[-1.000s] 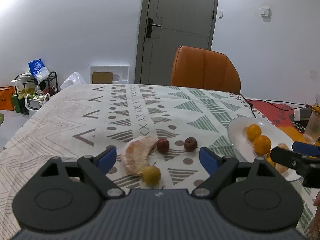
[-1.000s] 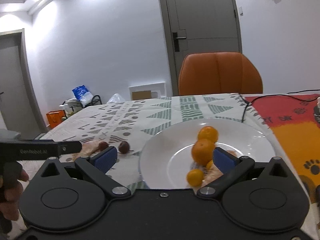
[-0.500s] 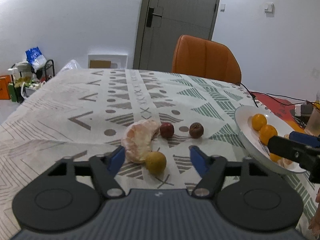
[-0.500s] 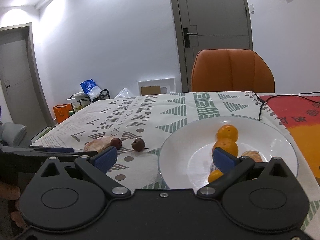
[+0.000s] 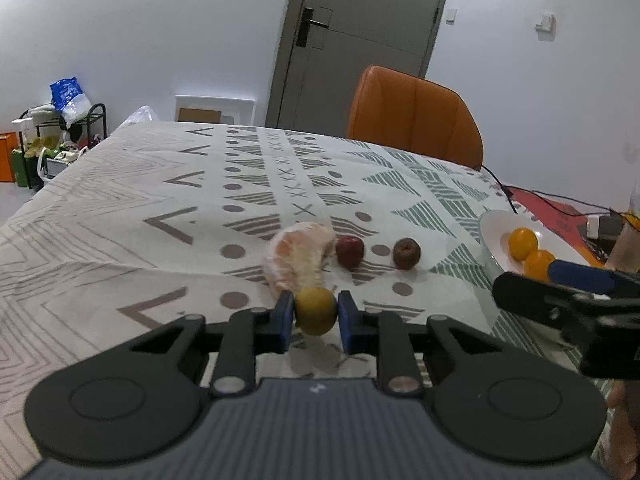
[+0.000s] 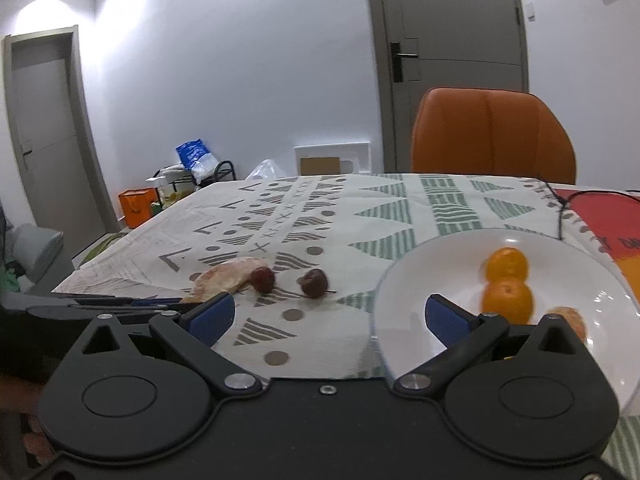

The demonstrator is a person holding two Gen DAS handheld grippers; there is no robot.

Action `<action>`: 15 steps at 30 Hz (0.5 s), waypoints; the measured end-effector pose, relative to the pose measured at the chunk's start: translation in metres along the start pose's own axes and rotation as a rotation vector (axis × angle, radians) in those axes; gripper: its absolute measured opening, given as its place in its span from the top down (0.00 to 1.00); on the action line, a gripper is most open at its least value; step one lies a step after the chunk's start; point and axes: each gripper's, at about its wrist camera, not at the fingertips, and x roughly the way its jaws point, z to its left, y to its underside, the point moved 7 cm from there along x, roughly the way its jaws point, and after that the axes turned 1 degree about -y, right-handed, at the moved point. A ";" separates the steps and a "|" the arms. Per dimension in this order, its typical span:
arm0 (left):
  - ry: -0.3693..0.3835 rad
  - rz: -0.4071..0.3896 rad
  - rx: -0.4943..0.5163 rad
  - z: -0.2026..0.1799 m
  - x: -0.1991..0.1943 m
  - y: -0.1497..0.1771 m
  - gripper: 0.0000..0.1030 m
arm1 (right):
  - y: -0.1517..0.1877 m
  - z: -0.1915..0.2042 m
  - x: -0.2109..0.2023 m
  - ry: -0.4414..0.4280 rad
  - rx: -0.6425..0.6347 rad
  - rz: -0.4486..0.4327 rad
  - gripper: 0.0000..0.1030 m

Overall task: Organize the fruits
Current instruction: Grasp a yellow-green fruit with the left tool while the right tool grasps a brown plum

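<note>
My left gripper (image 5: 316, 314) is shut on a small yellow-green fruit (image 5: 316, 310) low over the patterned tablecloth. Just beyond it lie a peeled pomelo segment (image 5: 298, 258), a red jujube (image 5: 349, 251) and a brown jujube (image 5: 406, 253). The white plate (image 6: 432, 272) at the right holds two oranges (image 6: 507, 296) and a peeled citrus piece (image 6: 570, 320). My right gripper (image 6: 328, 318) is open and empty, above the plate's left rim. The pomelo segment (image 6: 228, 276) and the jujubes (image 6: 314, 283) also show in the right wrist view.
An orange chair (image 5: 416, 120) stands at the table's far side. A black cable (image 5: 520, 196) runs over a red mat (image 6: 600, 216) at the right. A rack with bags (image 5: 60, 128) stands on the floor at the left.
My left gripper moved forward and closed on the yellow-green fruit. My right gripper shifted left, off the plate's middle toward its left rim.
</note>
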 end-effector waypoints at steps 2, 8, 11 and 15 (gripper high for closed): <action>-0.011 -0.004 -0.007 0.007 -0.003 -0.002 0.79 | 0.000 0.006 0.004 -0.010 -0.010 0.002 0.02; -0.038 -0.013 -0.035 0.028 -0.008 -0.005 0.79 | -0.002 0.018 0.022 -0.027 -0.038 0.042 0.21; -0.052 -0.020 -0.048 0.037 -0.010 -0.007 0.79 | -0.003 0.023 0.029 -0.022 -0.060 0.057 0.26; -0.071 -0.030 -0.061 0.049 -0.013 -0.010 0.79 | -0.004 0.026 0.039 -0.014 -0.082 0.077 0.35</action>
